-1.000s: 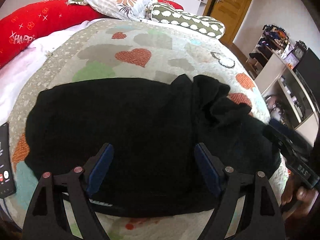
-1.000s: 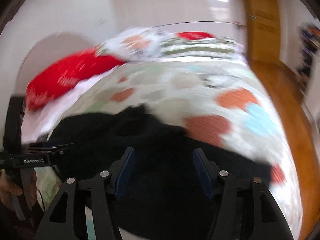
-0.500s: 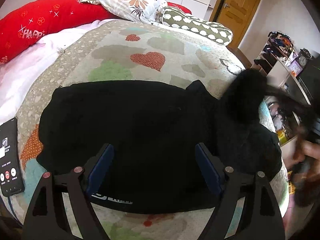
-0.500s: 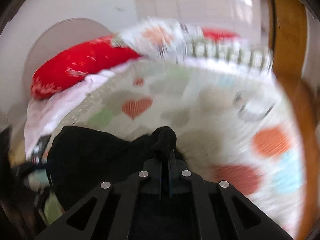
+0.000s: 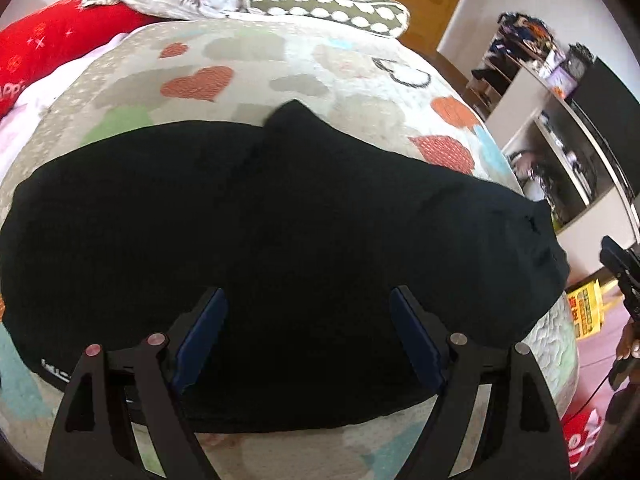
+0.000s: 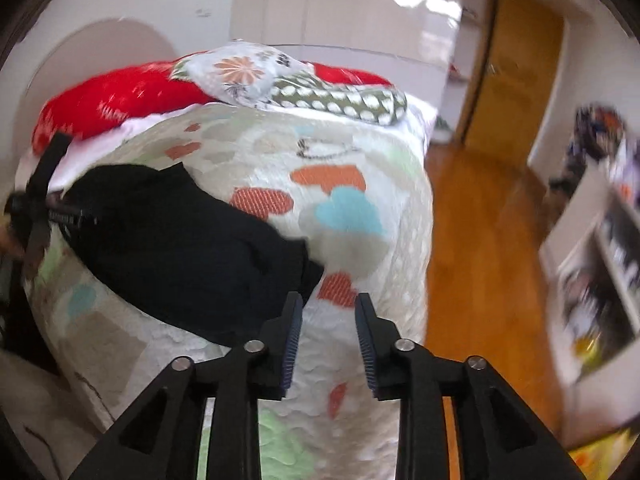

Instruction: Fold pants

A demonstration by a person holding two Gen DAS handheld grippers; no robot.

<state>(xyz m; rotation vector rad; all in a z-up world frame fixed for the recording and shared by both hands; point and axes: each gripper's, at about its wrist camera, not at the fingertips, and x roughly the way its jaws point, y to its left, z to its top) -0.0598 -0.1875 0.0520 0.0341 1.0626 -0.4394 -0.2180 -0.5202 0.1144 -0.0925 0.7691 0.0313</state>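
Black pants (image 5: pixel 280 220) lie spread flat across a heart-patterned quilt (image 5: pixel 320 64) on the bed. My left gripper (image 5: pixel 308 320) is open and empty, hovering over the near edge of the pants. In the right wrist view the pants (image 6: pixel 180 248) lie left of centre. My right gripper (image 6: pixel 326 320) is open and empty, held off the bed's corner just right of the pants' end. The right gripper's body also shows at the right edge of the left wrist view (image 5: pixel 620 268).
Red, floral and dotted pillows (image 5: pixel 312 0) lie at the head of the bed. A shelf unit (image 5: pixel 560 128) stands right of the bed. Wooden floor (image 6: pixel 480 240) and a door (image 6: pixel 516 72) are beyond the bed's right edge. A yellow box (image 5: pixel 586 312) sits on the floor.
My right gripper, shut on a bunched end of the pants half a second ago, has let go and drawn back right. The pants now lie flat. The left gripper stayed open.
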